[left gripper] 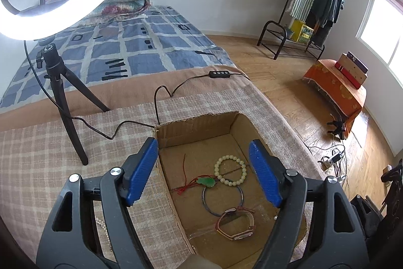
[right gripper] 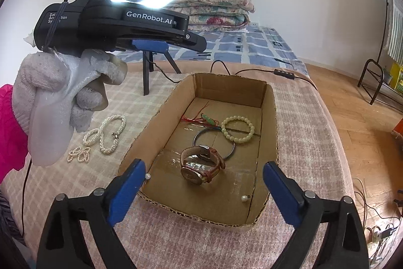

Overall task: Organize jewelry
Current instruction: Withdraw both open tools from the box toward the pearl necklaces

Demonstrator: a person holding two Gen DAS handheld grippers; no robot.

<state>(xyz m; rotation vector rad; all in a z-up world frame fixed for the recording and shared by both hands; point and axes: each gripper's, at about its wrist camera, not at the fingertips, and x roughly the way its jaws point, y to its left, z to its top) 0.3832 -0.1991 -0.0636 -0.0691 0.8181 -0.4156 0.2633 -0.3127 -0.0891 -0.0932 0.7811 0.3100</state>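
An open cardboard box (right gripper: 270,117) (left gripper: 196,127) stands on the checked cloth. In it lie a brown-strap watch (right gripper: 201,165) (left gripper: 235,223), a metal bangle (right gripper: 231,151) (left gripper: 205,203), a pale bead bracelet (right gripper: 238,129) (left gripper: 230,169), a green pendant on red cord (right gripper: 207,119) (left gripper: 206,182) and a loose pearl (right gripper: 243,198). A pearl necklace (right gripper: 105,135) lies on the cloth left of the box. My left gripper (left gripper: 204,168) is open and empty above the box; its body shows in the right wrist view (right gripper: 113,22). My right gripper (right gripper: 204,180) is open and empty over the box's near end.
A ring light on a tripod (left gripper: 63,102) stands on the cloth left of the box, its cable and remote (left gripper: 221,74) trailing behind the box. A bed with folded quilts (right gripper: 214,9) lies beyond. A clothes rack (left gripper: 314,4) and an orange-covered stool (left gripper: 335,90) stand on the wooden floor at right.
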